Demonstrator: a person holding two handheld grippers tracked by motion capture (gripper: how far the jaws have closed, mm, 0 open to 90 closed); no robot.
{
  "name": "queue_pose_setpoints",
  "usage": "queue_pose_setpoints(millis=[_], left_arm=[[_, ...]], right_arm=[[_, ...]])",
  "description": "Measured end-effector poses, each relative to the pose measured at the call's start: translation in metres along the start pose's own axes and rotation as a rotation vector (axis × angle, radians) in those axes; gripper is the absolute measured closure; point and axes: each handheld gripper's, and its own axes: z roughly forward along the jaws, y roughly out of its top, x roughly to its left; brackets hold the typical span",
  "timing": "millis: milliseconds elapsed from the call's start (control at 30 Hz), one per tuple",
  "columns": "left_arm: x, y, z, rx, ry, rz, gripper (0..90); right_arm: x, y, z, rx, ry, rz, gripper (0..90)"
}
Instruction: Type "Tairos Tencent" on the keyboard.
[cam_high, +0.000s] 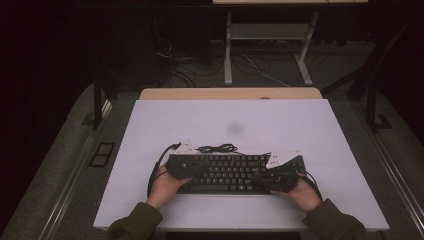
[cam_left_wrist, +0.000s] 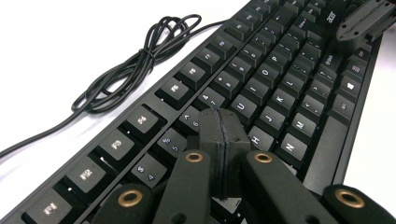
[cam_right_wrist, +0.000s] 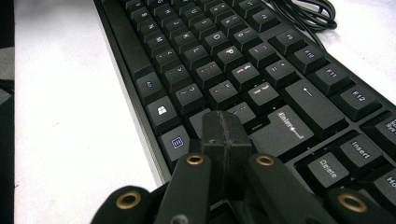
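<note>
On the white table (cam_high: 150, 150) lies the black keyboard (cam_high: 230, 172), and the left gripper (cam_left_wrist: 219, 123) and right gripper (cam_right_wrist: 225, 128) hover over its keys, both pinched shut on nothing, likely so their tips can press keys.

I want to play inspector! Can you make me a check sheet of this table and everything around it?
Surface: white table, faint grey smudge.
Job's things: black keyboard, flat, near front edge.
Clutter: nothing seen.
Grippers: left gripper shut, over the keys; right gripper shut, over keys near Enter key.
Cables: keyboard cord bundled behind keyboard; gripper cable at left.
Surroundings: dark room, metal stand, floor wires.
</note>
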Motion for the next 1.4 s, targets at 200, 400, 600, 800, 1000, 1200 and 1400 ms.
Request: queue_pose_setpoints(millis=[200,400,600,800,1000,1200,1400], left_arm=[[0.0,0.0,-0.005,-0.024,-0.01,-0.02,82.8],[0.0,-0.003,-0.013,-0.053,-0.011,-0.04,65.4],[0.002,-0.007,-0.021,-0.079,-0.012,-0.044,50.2],[0.002,-0.011,-0.027,-0.092,-0.002,-0.041,40.2],[0.002,-0.014,-0.032,-0.104,0.008,-0.044,34.7],[0.002,-0.018,-0.037,-0.112,0.02,-0.049,30.7],[0.002,-0.022,-0.039,-0.11,0.026,-0.047,30.3]], right_arm=[[0.0,0.0,0.0,0.0,0.0,0.0,89.2],[0.0,0.0,0.0,-0.001,0.001,0.001,89.2],[0.0,0.0,-0.001,-0.001,-0.002,-0.003,89.2],[-0.001,0.002,-0.005,-0.017,-0.003,0.003,89.1],[-0.001,0.005,-0.007,-0.047,0.005,0.008,83.9],[-0.002,0.008,-0.007,-0.072,-0.003,0.021,69.9],[-0.004,0.012,-0.006,-0.104,-0.005,0.039,54.7]])
